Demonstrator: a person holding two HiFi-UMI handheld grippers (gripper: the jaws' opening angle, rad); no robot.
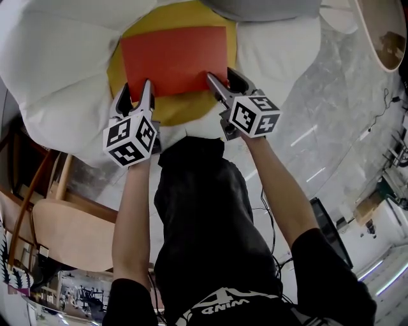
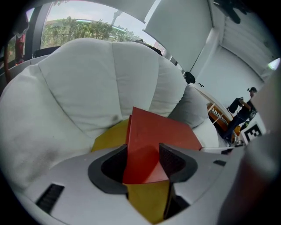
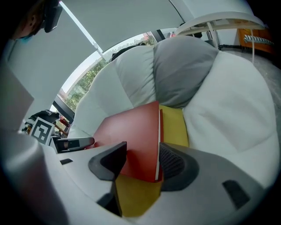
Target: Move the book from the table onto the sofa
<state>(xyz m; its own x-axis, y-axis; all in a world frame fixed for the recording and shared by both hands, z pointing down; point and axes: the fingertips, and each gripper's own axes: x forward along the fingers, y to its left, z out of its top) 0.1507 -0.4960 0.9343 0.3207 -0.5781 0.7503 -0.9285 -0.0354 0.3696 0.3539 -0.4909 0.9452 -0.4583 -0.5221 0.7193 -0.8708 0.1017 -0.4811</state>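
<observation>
Straddling the two near corners of the red book point(image 1: 175, 57), both tongs stand released: the left gripper point(image 1: 137, 87) has one jaw outside the book's edge at 9 o'clock and the other over its cover; the right gripper point(image 1: 220, 74) mirrors it at 3 o'clock, one pad just against the page edge and the other over the cover, with no clamp on the book's faces; the book lies flat on the yellow cushion point(image 1: 182, 109) at the middle of the white sofa point(image 1: 57, 70); the sofa's puffed white lobes ring the seat from 8 o'clock round to 2 o'clock; a grey cushion point(image 1: 268, 7) sits just behind the book at 12 o'clock; a wooden chair point(image 1: 70, 235) stands at 8 o'clock beside the person's legs; grey marbled floor point(image 1: 331, 108) spreads at 3 o'clock; a pale round tabletop point(image 1: 382, 35) shows at 2 o'clock; in the left gripper view a person point(image 2: 243, 112) stands far off at 3 o'clock, and a window point(image 2: 74, 28) with trees lies at 11 o'clock.
</observation>
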